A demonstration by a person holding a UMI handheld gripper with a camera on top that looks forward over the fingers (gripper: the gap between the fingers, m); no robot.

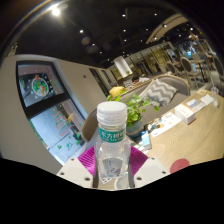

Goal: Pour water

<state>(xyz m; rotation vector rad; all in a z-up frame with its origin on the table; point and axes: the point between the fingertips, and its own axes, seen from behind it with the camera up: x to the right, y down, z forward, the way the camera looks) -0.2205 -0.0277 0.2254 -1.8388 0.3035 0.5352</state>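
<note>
A clear plastic water bottle with a white cap and a green label stands upright between my gripper's fingers. My gripper is shut on the bottle's lower body, the magenta pads pressing it from both sides. The bottle is held up in the air and tilts with the whole view. A small clear cup-like rim shows low by the bottle's base; I cannot tell what it is.
Beyond the bottle a wooden table carries a potted green plant and white boxes. A wall screen hangs at the left. Chairs and a ceiling lamp stand farther back.
</note>
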